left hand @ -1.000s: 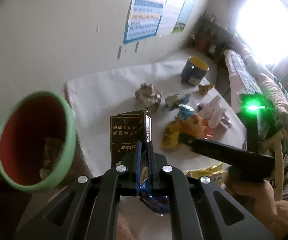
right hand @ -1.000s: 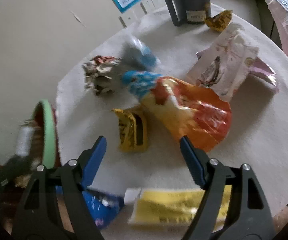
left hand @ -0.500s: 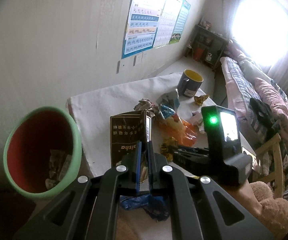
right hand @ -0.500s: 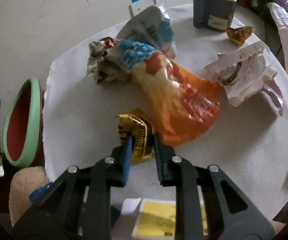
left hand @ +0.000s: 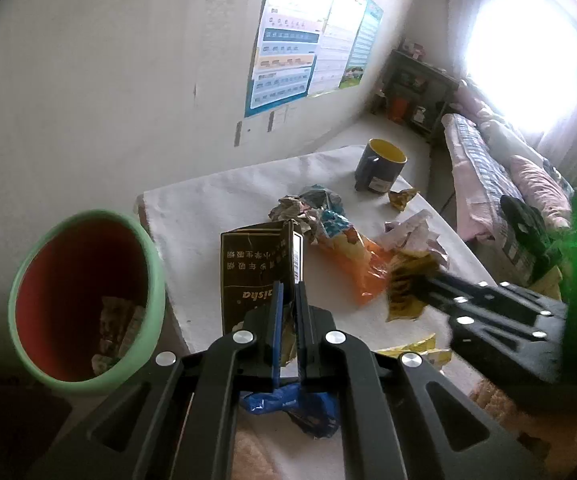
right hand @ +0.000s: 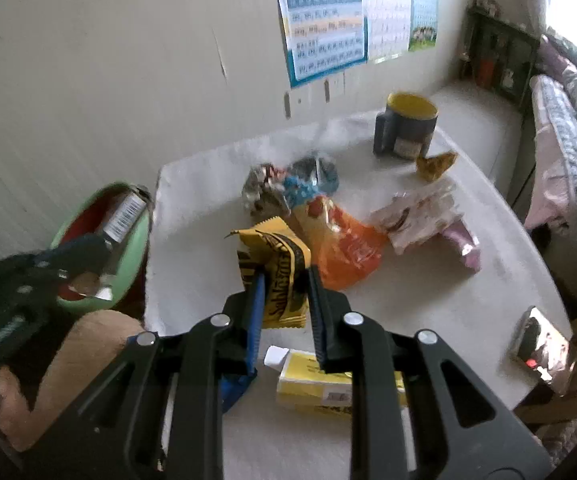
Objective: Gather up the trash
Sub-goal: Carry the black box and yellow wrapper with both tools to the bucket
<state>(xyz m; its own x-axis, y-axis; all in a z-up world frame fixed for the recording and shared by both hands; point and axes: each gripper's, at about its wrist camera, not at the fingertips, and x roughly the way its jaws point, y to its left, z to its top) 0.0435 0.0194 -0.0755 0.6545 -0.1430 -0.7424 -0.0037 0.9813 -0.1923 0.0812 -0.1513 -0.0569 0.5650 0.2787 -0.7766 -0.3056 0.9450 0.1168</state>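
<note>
Fingers of the left gripper pinch the lower edge of a dark brown carton, which stands upright above the tips at frame centre. Green-rimmed bin sits lower left of the carton, off the table's edge, scraps inside. Right gripper is clamped on a yellow-and-black snack wrapper; the wrapper rises between and above its blue-padded fingers, clear of the white table. Just behind it, frame centre: an orange chip bag, a crumpled wrapper. Upper right: a grey mug with yellow interior. Bottom: a yellow box between the fingers' bases.
</note>
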